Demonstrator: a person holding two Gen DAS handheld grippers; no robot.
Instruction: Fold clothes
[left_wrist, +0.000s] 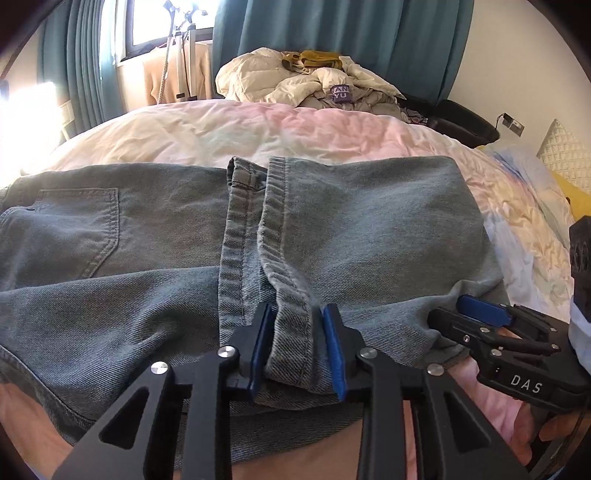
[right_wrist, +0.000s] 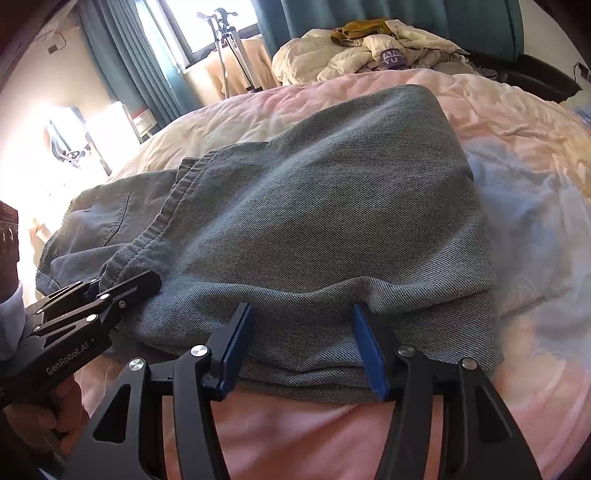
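I see a pair of grey-green jeans (left_wrist: 332, 229) lying folded on the bed (left_wrist: 207, 133), whose cover is a wrinkled pink and cream sheet. In my left wrist view a back pocket (left_wrist: 79, 229) shows on the left part of the denim, and the hemmed leg ends lie across the middle, folded over onto the seat.

My left gripper (left_wrist: 299, 350) sits at the near edge of the jeans, its blue-padded fingers (left_wrist: 334, 354) on either side of a hemmed leg cuff (left_wrist: 291, 332). The cuff fills the gap and both pads appear to press on it, so I read it as clenched on the cuff. The right wrist view shows the same tool from the side, its body printed "GenRobot.AI".

My right gripper (right_wrist: 301, 347) is at the near edge of the folded stack further right. Its fingers (right_wrist: 369, 354) stand well apart with the denim edge between them, and I cannot tell whether the pads actually press on the cloth. In the left wrist view that tool carries the letters "DAS" on its side, and a hand (left_wrist: 532, 417) holds its grip.

Beyond the bed lies a heap of cream padded bedding (left_wrist: 306, 81) with a mustard garment on top and a purple patch (left_wrist: 341, 94) whose letters read partly as "YU". Teal curtains (left_wrist: 369, 40) hang behind, beside a bright window.
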